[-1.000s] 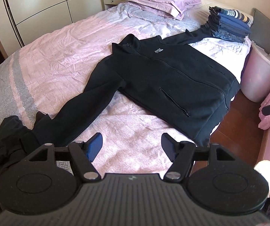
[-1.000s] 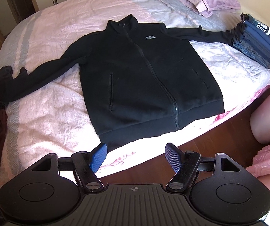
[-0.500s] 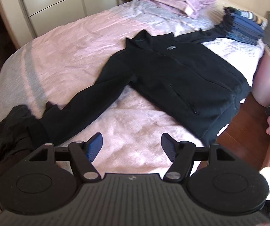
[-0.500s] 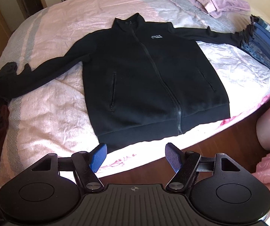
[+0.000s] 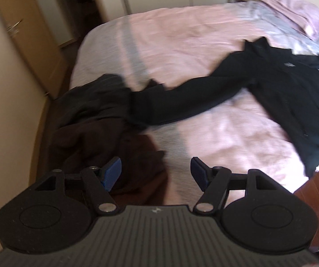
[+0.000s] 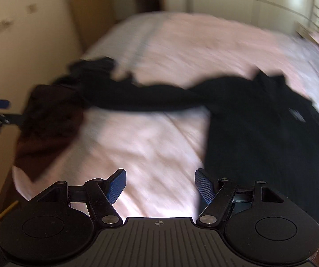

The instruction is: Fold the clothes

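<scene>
Surface: a bed [image 5: 181, 33] under a wrinkled pink bedspread | On it: a black zip jacket [image 5: 293, 84] lies spread flat at the right, one sleeve stretched left | Corner: a heap of dark clothes [image 5: 88, 120] touches that sleeve's cuff | Head end: lilac pillows [image 5: 297, 6], blurred.

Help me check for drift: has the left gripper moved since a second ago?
Yes. The left gripper has swung left along the bed's near edge: it faced the black jacket body, now the dark clothes pile.
</scene>
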`<state>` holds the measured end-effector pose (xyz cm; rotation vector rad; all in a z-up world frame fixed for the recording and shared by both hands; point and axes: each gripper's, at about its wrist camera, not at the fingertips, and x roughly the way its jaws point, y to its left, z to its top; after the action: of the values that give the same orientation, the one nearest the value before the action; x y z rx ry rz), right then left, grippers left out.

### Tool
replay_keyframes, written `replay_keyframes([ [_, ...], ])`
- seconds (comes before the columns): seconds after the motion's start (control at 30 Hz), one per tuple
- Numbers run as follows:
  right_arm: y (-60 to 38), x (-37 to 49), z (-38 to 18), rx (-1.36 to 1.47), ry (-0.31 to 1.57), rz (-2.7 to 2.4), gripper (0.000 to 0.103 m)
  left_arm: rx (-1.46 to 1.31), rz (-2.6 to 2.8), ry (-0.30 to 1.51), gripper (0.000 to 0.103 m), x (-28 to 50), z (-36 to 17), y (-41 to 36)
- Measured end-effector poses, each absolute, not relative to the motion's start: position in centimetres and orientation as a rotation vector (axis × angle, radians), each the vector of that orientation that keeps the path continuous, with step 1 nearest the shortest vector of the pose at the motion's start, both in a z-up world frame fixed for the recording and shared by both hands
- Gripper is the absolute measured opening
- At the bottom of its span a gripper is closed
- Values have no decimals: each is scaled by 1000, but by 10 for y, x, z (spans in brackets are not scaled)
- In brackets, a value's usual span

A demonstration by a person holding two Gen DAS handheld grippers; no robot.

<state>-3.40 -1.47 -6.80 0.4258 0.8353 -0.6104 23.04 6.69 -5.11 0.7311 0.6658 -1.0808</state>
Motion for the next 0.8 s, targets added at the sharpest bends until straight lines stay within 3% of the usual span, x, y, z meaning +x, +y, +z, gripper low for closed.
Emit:
replay_keyframes([
  [0.2,-32,73,-66,295,800,-446,72,738,-1104,646,65,292,-63,32],
  [0.47,-70,209,-122,301,904,-295,72,714,-1232,651,65,365,-80,-33],
  [0.67,-87,254,-169,262,1007,-234,72,711,-1387,783,65,397,-119,-103],
  [0.8,-98,251,-193,312,1053,-245,72,634,-1419,975,65,414,-161,-150],
])
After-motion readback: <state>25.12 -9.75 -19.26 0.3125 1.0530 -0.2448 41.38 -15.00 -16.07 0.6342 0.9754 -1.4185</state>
